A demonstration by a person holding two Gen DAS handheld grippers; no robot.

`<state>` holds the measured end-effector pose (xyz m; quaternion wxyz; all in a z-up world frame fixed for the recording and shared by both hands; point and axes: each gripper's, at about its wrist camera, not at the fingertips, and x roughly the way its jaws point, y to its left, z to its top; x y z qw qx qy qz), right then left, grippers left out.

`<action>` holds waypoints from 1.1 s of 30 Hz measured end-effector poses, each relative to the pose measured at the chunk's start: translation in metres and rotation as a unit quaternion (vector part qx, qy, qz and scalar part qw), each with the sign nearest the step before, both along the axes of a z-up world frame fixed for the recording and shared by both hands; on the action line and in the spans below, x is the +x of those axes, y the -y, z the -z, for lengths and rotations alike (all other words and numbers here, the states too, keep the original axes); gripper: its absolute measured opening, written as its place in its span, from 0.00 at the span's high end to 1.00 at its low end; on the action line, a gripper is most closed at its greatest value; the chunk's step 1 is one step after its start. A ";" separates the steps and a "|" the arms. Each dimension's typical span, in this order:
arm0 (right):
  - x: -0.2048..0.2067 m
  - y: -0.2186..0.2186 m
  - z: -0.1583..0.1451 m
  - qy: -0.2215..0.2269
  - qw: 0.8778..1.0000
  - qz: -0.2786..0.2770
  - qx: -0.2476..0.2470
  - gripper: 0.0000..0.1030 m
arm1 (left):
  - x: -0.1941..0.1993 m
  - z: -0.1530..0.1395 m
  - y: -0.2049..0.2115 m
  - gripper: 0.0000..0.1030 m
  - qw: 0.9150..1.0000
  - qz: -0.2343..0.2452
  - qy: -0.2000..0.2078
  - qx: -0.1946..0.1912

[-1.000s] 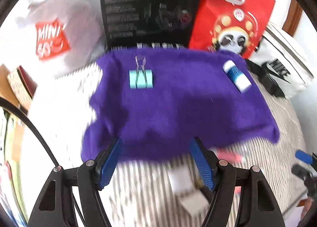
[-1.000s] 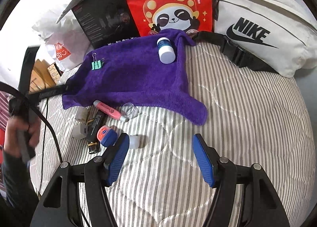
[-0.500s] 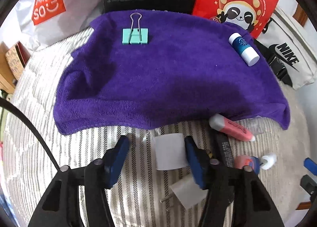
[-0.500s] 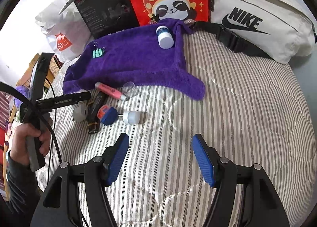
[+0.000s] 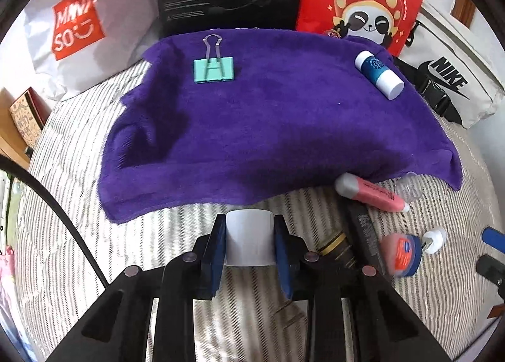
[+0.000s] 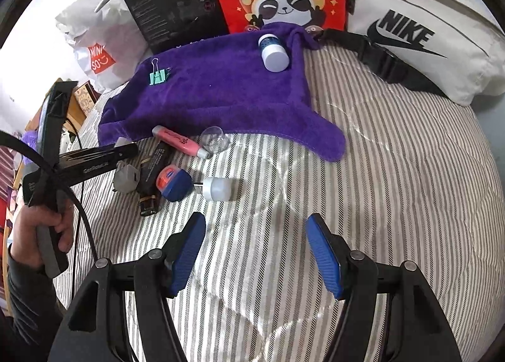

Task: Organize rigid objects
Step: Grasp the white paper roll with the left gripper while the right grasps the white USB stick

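The left claw (image 5: pixel 249 243) is closing on the white block (image 5: pixel 249 240) between its jaws.

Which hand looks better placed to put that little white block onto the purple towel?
The left gripper: its closing jaws already flank the white block beside the purple towel. The right gripper hangs open, empty.

Bedroom, striped quilt (image 6: pixel 394 172), shopping bags (image 5: pixel 79 33)
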<state>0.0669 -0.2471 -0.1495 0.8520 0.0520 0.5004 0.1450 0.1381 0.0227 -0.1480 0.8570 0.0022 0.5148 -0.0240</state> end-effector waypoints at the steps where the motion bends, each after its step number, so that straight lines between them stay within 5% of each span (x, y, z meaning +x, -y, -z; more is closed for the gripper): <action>1: 0.001 -0.001 0.000 0.001 1.000 0.000 0.000 0.36 | -0.003 0.000 -0.004 0.74 1.000 -0.003 0.001 0.001; 11: 0.014 -0.026 0.020 0.004 1.000 -0.001 0.007 0.36 | -0.043 0.003 -0.043 0.74 0.999 -0.038 0.014 0.009; 26: 0.019 -0.070 0.039 0.054 0.994 0.039 -0.082 0.37 | -0.057 0.009 -0.044 0.74 0.999 -0.044 0.031 0.002; 30: 0.017 -0.077 0.038 0.072 0.993 0.033 -0.088 0.64 | -0.057 0.009 -0.045 0.73 0.998 -0.043 0.035 0.002; 33: 0.016 -0.075 0.036 0.064 0.994 0.027 -0.089 0.65 | -0.058 0.009 -0.045 0.73 0.998 -0.042 0.039 0.000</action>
